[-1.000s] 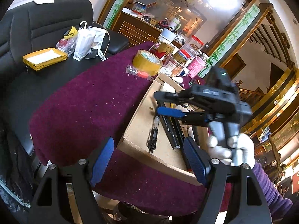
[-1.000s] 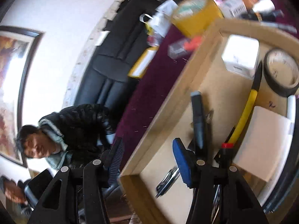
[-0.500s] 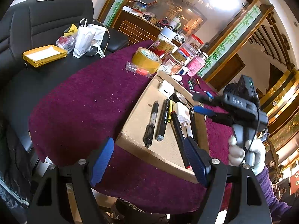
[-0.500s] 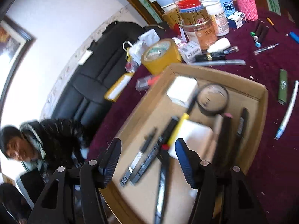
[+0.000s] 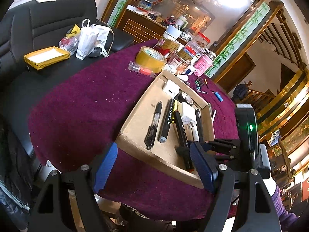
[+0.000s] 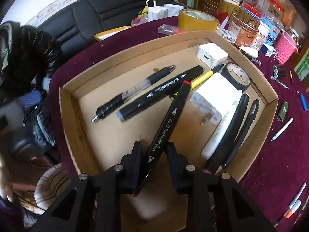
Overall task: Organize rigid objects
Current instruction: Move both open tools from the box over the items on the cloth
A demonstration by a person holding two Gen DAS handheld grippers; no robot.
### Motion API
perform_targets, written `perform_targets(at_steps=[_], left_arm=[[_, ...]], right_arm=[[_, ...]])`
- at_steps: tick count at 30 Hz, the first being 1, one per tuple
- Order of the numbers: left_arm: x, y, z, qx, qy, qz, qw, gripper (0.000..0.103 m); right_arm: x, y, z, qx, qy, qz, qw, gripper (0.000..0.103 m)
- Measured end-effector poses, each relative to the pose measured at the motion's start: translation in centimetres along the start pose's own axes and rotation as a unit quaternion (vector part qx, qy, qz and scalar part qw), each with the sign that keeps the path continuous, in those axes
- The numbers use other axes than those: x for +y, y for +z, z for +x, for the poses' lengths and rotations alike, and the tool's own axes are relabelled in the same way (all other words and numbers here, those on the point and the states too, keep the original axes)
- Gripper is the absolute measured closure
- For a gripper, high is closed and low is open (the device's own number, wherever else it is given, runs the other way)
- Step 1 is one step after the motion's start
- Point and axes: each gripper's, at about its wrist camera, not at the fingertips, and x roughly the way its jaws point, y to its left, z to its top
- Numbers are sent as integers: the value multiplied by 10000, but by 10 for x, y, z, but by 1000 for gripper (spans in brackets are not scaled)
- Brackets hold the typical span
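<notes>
**Left wrist view first, then right: marker between closing jaws**

Left wrist view: the left hand-held gripper [image 5: 152, 166] hangs with jaws apart and empty over the near edge of the cardboard tray [image 5: 135, 121] on the purple tabletop [image 5: 81, 100].

Right wrist view: the right hand-held gripper [image 6: 154, 160] is closing — a black marker [image 6: 170, 119] lies between its fingers, tilted up from the tray [image 6: 108, 139]; whether the pads press it, I cannot tell.
</notes>
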Motion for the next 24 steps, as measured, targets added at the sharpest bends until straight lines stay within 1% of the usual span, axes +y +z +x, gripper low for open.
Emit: perform_targets(at_steps=[3, 5, 6, 7, 8, 9, 10, 11, 12, 13, 14, 15, 16, 17, 18, 19, 20, 21, 22, 23, 24], left_arm=[[0, 0, 1, 19, 34, -50, 10000, 26], [-1, -1, -1, 20, 31, -42, 10000, 26], [-2, -1, -2, 12, 32, -23, 10000, 26], [-3, -1, -3, -7, 60, 23, 10000, 26], [-4, -1, -3, -22, 111, 61, 9999, 26], [-5, 0, -4, -44, 171, 92, 9998, 26], [-6, 1, -4, -72, 226, 116, 9997, 26], [-7, 1, -3, -91, 252, 122, 9996, 26], [-8, 1, -3, -111, 267, 123, 9995, 26], [-10, 2, -2, -138, 277, 132, 9994, 26], [-13, 2, -1, -160, 290, 157, 9993, 26], [-15, 2, 0, -173, 303, 183, 9992, 26], [-20, 2, 1, -190, 323, 229, 9990, 26], [-25, 2, 3, -201, 326, 280, 9989, 26], [-30, 2, 4, -202, 319, 323, 9988, 26], [-35, 2, 5, -193, 312, 368, 9986, 26], [-40, 2, 7, -178, 305, 420, 9985, 26], [-47, 2, 9, -165, 298, 475, 9983, 26], [-53, 2, 11, -148, 295, 525, 9981, 26], [-61, 1, 13, -117, 284, 600, 9977, 26], [-68, 1, 15, -94, 273, 663, 9974, 26]], right_arm=[[-8, 15, 6, -85, 174, 176, 9997, 74], [-18, 20, 7, -186, 488, 439, 9977, 74], [-26, 21, 0, -319, 649, 634, 9954, 74], [-35, 19, -12, -547, 768, 820, 9922, 74], [-41, 16, -22, -724, 789, 903, 9901, 74], [-50, 12, -38, -972, 719, 968, 9879, 70], [-59, 5, -56, -1275, 541, 1010, 9852, 67], [-66, 0, -70, -1521, 362, 1035, 9823, 57], [-74, -10, -90, -1867, 107, 1070, 9765, 45], [-83, -21, -108, -2232, -169, 1116, 9682, 39], [-90, -32, -126, -2625, -491, 1173, 9565, 23], [-96, -46, -145, -3038, -822, 1238, 9411, 6], [-104, -62, -161, -3444, -1115, 1314, 9229, 0], [-111, -73, -170, -3730, -1315, 1393, 9078, 0], [-123, -86, -178, -3927, -1520, 1525, 8941, 0], [-139, -92, -181, -3859, -1639, 1663, 8925, 0], [-151, -90, -181, -3695, -1669, 1768, 8968, 0], [-169, -95, -178, -3391, -1604, 1941, 9064, 0], [-184, -99, -174, -3143, -1489, 2117, 9133, 0], [-200, -106, -169, -2937, -1375, 2350, 9163, 0], [-215, -116, -167, -2839, -1284, 2587, 9143, 0]])
